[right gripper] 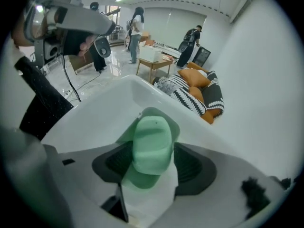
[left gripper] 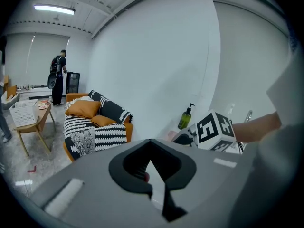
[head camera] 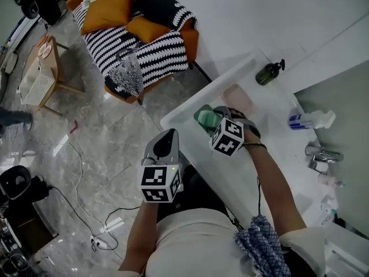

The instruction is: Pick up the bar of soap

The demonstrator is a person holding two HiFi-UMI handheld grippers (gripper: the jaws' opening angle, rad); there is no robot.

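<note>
A pale green bar of soap (right gripper: 152, 144) lies on a green soap dish (right gripper: 159, 114) near the front corner of the white counter (head camera: 275, 140). My right gripper (right gripper: 152, 164) points steeply down over it, open, with the soap between its dark pads (right gripper: 114, 164) and a thin gap on each side. In the head view the soap (head camera: 206, 120) shows just left of the right gripper (head camera: 218, 115). My left gripper (head camera: 167, 137) hangs in the air off the counter's front, over the floor, shut with nothing in it; its jaws (left gripper: 152, 145) meet at the tips.
On the counter stand a dark green pump bottle (head camera: 268, 72), a pink object (head camera: 239, 97) behind the soap dish, a white tube (head camera: 310, 120) and a chrome tap (head camera: 322, 154). A striped sofa (head camera: 138, 33) sits beyond the counter's edge. A blue cloth (head camera: 262, 244) hangs at my waist.
</note>
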